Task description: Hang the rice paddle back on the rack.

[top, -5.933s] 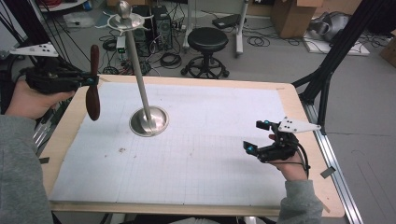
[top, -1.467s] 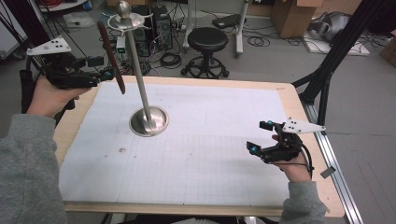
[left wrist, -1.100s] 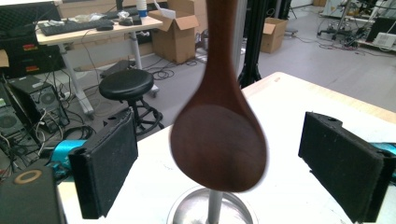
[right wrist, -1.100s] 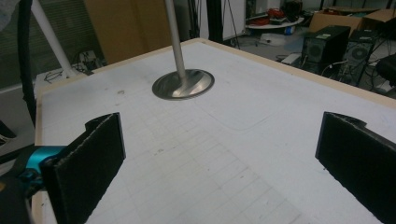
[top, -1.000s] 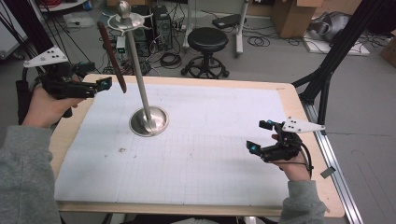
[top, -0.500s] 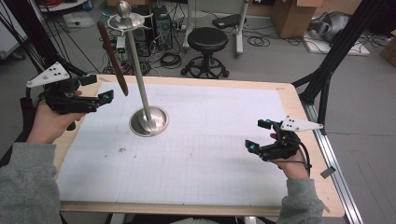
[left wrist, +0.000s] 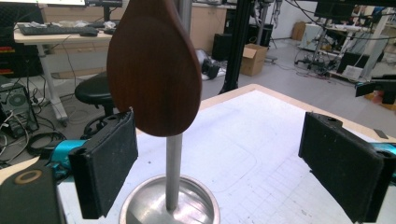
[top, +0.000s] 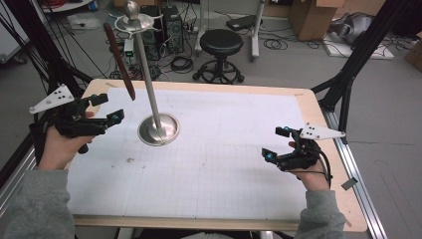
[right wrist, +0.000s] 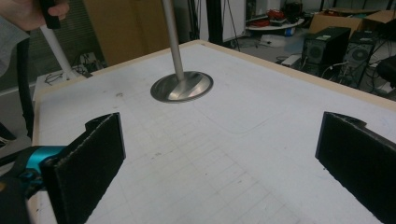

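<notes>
1. High view: a wooden spoon (top: 119, 59) hangs from the dish at the top of a metal stand (top: 152, 99), which rises from a round base on the white table (top: 224, 164). The spoon's bowl end points down and slants away from the pole. The left gripper (top: 102, 114) sits just beside the stand with its jaws spread and holding nothing. The right gripper (top: 276, 144) rests well apart, near the table's far side edge, jaws also spread and empty.

2. Left gripper view: the spoon's bowl (left wrist: 154, 65) hangs between and above the spread pads (left wrist: 109, 163), in front of the pole. The near pad looks very close to the bowl's lower edge. A sideways nudge from that pad could set the spoon swinging or lift it off its hook, and a knock on the pole could rock the stand.

3. Right gripper view: the stand's base (right wrist: 182, 87) lies well ahead of the wide-open jaws; this gripper poses little risk where it is.
</notes>
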The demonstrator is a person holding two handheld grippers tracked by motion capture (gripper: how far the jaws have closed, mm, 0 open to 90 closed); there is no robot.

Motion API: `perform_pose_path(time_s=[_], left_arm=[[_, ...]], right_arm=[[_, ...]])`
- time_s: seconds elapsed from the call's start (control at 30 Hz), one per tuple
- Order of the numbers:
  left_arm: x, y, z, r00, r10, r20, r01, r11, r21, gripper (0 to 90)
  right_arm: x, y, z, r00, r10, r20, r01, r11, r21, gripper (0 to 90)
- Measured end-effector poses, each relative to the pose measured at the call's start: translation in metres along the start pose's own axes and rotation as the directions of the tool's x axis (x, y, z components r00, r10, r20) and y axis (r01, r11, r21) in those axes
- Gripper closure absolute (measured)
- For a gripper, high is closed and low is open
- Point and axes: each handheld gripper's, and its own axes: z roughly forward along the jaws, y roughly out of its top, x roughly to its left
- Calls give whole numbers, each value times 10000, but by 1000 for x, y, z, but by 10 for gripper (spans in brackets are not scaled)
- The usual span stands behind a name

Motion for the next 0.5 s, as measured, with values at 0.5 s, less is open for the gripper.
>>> perform_pose_path(time_s=[0.5], left_arm=[[-3,-31,-7,9985,217,-506,-184,9977,647,123]], right_arm=[[1,-1,0,9998,-28,183,28,10000,-24,1]])
